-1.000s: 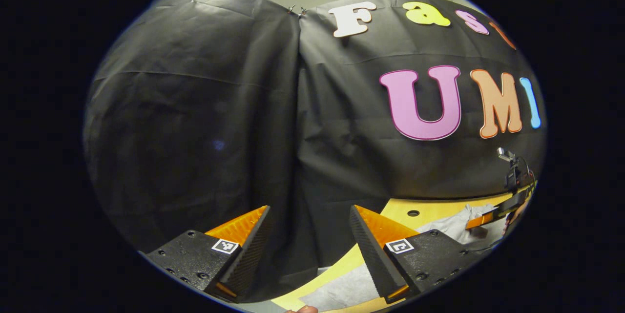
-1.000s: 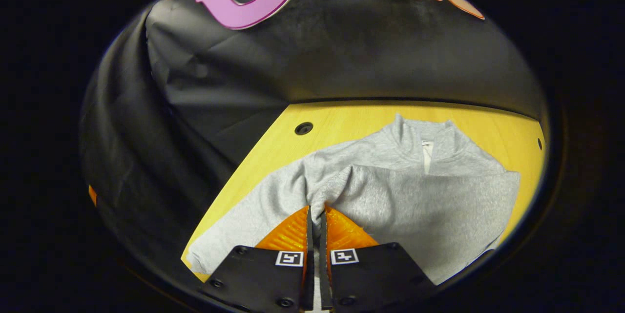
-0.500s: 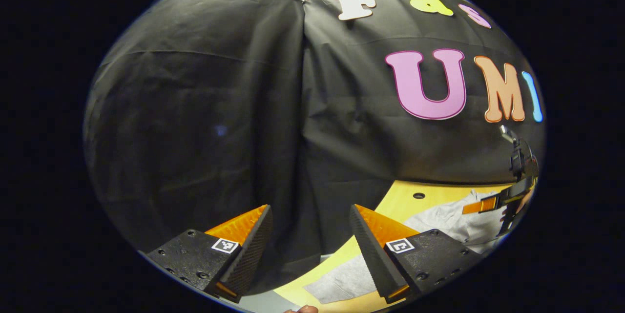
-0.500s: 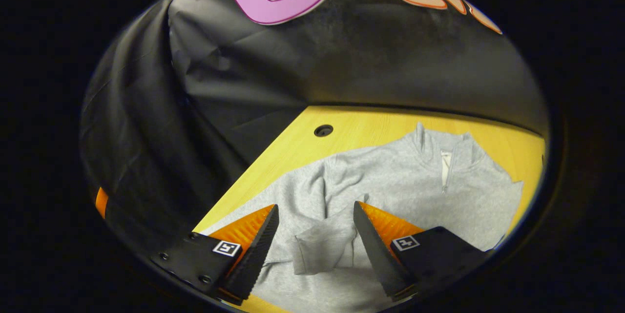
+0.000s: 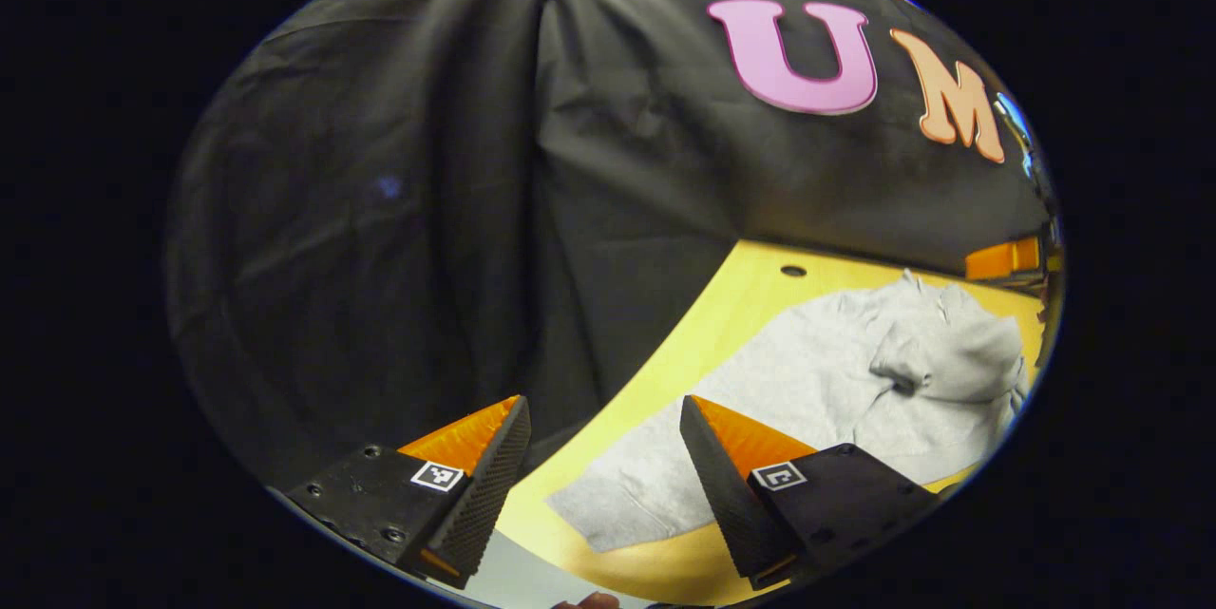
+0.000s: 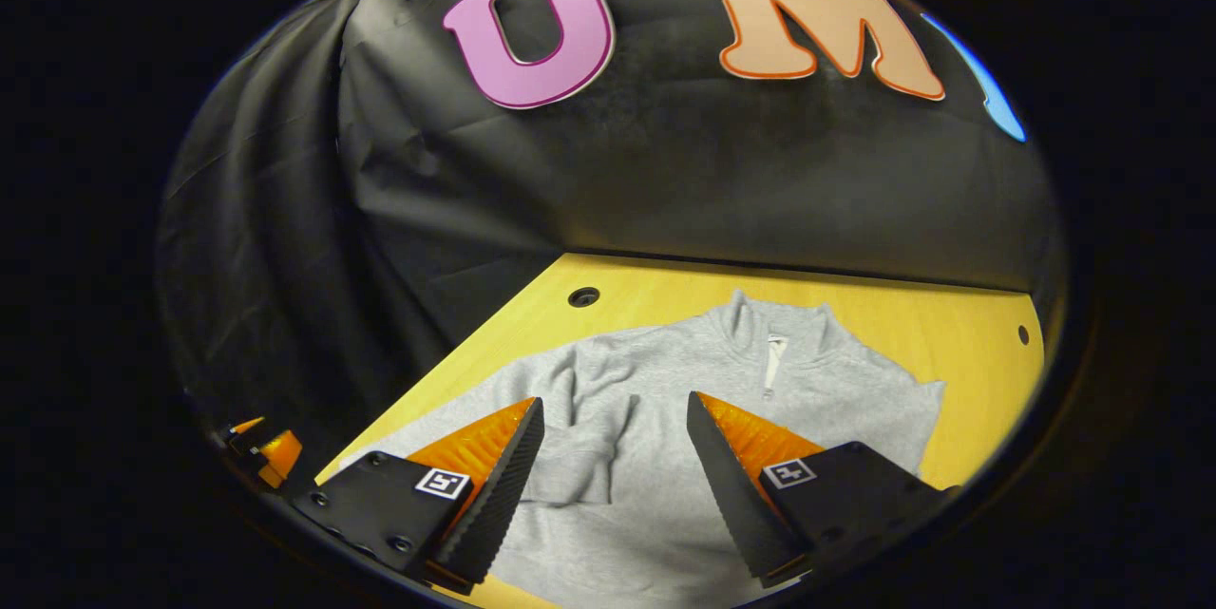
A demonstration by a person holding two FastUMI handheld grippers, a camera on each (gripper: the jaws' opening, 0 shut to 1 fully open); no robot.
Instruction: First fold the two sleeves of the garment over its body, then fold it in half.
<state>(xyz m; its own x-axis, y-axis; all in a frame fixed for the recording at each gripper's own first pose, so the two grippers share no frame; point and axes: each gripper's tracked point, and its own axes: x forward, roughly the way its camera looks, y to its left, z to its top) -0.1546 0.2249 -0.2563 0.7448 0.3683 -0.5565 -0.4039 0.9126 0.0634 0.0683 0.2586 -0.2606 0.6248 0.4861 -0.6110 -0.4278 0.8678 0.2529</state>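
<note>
Grey garment (image 6: 684, 419) flat on table (image 6: 950, 324), collar toward the wall.

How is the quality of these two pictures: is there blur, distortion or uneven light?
Left gripper view: sharp; fisheye bends the table edge; the grey garment is well lit, the cloth wall dim. Right gripper view: also sharp; the table's far edge curves; light is even on the garment, the open fingers are crisp.

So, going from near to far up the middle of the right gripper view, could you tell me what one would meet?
Open right gripper → grey zip-neck sweatshirt → its stand-up collar → bare yellow wooden table → black cloth wall.
</note>
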